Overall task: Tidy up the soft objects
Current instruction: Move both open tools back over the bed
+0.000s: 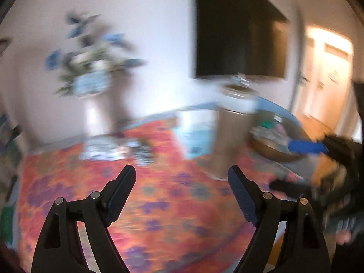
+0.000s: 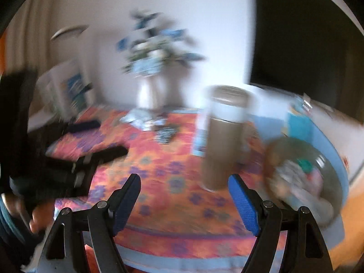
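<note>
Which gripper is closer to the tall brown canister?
Right. The right gripper hovers with the tall brown canister just past its right fingertip. The left gripper sits further off to the left, over the flowered tablecloth. Both views are blurred.

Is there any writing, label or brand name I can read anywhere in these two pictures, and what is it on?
None can be read; both views are blurred.
Blue-and-white box: print, too blurred.
Blue card: nothing legible.
Papers on the tablecloth: too blurred.
Tall canister: no lettering visible.
</note>
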A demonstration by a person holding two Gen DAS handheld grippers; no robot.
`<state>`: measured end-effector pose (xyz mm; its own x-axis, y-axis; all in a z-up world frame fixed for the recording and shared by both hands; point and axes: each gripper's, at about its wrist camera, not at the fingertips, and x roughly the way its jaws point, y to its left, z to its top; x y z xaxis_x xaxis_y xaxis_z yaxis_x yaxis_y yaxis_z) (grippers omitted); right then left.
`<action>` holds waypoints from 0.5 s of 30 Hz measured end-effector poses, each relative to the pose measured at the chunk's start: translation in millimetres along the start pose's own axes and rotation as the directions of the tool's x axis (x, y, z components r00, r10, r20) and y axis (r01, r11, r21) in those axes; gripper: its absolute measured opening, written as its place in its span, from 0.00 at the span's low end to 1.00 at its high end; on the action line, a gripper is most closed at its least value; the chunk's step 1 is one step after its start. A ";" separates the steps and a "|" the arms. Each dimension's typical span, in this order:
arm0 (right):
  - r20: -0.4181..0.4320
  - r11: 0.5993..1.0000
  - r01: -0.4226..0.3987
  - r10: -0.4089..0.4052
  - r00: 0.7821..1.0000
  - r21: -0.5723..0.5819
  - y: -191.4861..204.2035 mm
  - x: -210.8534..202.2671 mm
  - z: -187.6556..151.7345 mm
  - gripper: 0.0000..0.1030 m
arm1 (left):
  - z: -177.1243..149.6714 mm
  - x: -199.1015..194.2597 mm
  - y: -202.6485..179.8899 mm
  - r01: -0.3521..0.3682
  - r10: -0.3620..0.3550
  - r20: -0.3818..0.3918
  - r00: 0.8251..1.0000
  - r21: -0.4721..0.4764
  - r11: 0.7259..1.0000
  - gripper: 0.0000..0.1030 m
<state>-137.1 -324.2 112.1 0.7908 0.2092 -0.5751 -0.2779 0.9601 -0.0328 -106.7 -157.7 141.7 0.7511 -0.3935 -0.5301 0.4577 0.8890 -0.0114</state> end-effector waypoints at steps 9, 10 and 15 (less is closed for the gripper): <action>-0.020 0.998 -0.060 0.060 0.998 0.008 65.9 93.1 46.6 0.76 | -14.3 15.1 109.4 -0.271 0.272 -0.014 0.962 -0.137 0.953 0.80; -0.025 0.998 -0.063 0.064 0.998 0.029 66.1 105.2 48.9 0.76 | -17.8 20.4 114.1 -0.287 0.287 -0.025 0.958 -0.131 0.949 0.80; -0.008 0.998 -0.018 0.018 1.000 0.055 70.9 157.9 49.0 0.76 | -52.7 62.7 136.6 -0.326 0.315 -0.101 0.944 -0.131 0.936 0.80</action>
<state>-5.2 -214.0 59.0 0.7814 0.2252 -0.5820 -0.2614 0.9650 0.0225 -22.2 -48.6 62.2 0.8047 -0.0676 -0.5898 0.1209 0.9913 0.0512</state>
